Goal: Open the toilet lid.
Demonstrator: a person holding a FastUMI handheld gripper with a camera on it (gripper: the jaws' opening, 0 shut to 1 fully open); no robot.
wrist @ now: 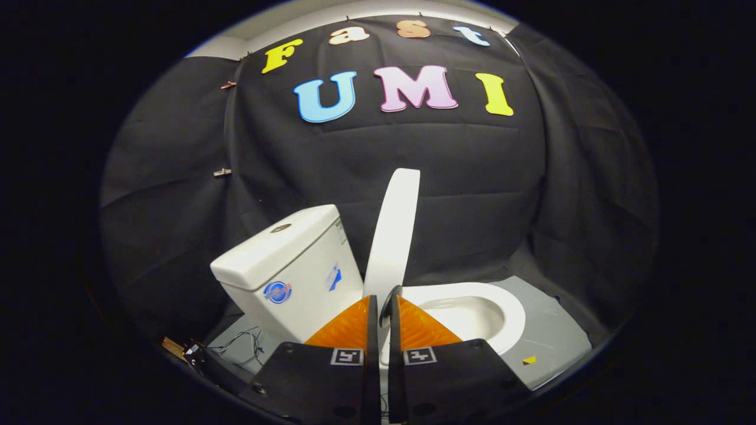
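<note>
Just beyond the fingertips, standing nearly upright beside the tank: the toilet lid, raised off the seat, bowl lying open. Looking almost done; perhaps only leaning it back fully and letting go. Gripper closing to a narrow slit, seemingly pinching the lid's lower edge, though not telling this surely.

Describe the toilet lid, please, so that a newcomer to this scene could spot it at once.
Start at the white toilet standing before the black cloth wall. Between its boxy tank and the open seat, the lid stands raised on edge. It is the tall, thin, round-topped white slab rising just beyond the nearly closed claw.
</note>
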